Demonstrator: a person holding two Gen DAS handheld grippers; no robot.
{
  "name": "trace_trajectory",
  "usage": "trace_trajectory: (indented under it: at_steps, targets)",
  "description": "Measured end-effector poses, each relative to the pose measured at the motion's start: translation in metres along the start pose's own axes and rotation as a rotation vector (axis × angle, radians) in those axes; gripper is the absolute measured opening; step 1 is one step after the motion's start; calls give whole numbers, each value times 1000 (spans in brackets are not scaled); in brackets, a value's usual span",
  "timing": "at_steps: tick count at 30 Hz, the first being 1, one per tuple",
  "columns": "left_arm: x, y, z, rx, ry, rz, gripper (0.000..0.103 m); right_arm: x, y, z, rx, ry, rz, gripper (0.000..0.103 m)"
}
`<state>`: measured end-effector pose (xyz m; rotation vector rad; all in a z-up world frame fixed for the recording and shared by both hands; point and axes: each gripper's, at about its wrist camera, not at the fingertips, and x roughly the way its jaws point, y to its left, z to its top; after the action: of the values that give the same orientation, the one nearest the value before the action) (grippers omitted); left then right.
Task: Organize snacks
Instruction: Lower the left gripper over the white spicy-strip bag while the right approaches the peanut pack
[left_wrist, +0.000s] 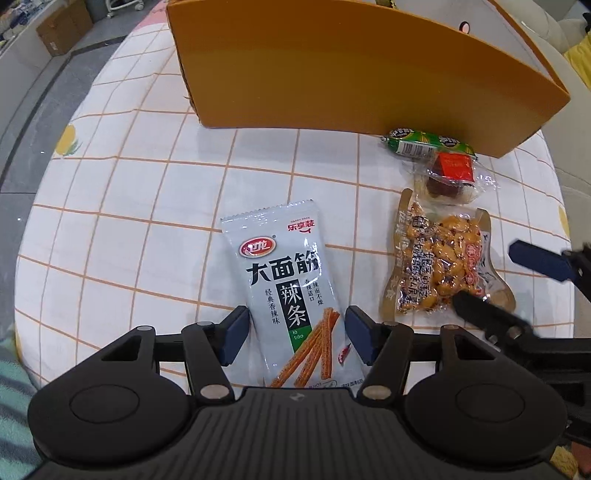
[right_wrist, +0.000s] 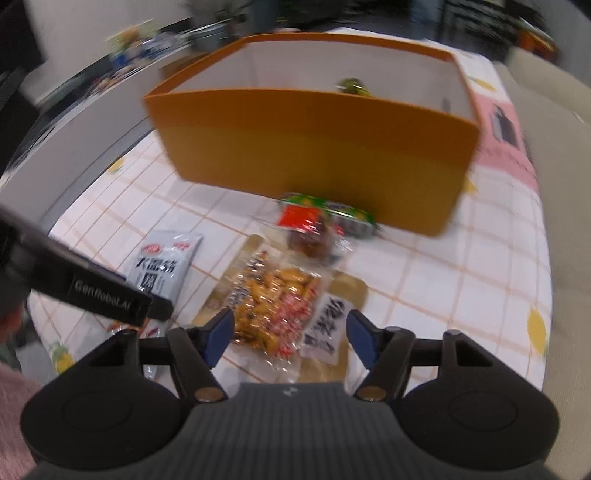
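Observation:
A grey latiao spicy-strip packet (left_wrist: 291, 291) lies on the checked tablecloth, its lower half between the open fingers of my left gripper (left_wrist: 295, 332); it also shows in the right wrist view (right_wrist: 162, 262). A clear peanut packet (left_wrist: 441, 264) lies to its right, and in the right wrist view (right_wrist: 280, 310) it sits between the open fingers of my right gripper (right_wrist: 291, 336). My right gripper (left_wrist: 506, 280) shows at the right edge of the left wrist view. An orange box (right_wrist: 317, 147) stands behind, with a green item (right_wrist: 352, 85) inside.
A green sausage stick (left_wrist: 428, 144) and a small red-labelled clear packet (left_wrist: 448, 177) lie against the orange box (left_wrist: 351, 74). The table edge curves off to the left, with floor beyond. A beige sofa (right_wrist: 550, 110) is at the right.

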<state>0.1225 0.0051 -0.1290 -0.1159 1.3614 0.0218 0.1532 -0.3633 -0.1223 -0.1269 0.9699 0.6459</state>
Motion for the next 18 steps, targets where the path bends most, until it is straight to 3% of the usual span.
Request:
trace_trajectory:
  at_steps: [5,9,12,18]
  targets:
    - [3,3,-2,-6,3,-37,71,11,10,3,-185,25,26,73]
    - [4,10,-2,-12,-8,-64,70,18,22,1,-259,34,62,74]
    - [3,13,-1,-23,-13,-80,70,27,31,-2,-323,42,44,81]
    - [-4,26,-9,-24,-18,-95,70,42,32,-3,-335,55,31,85]
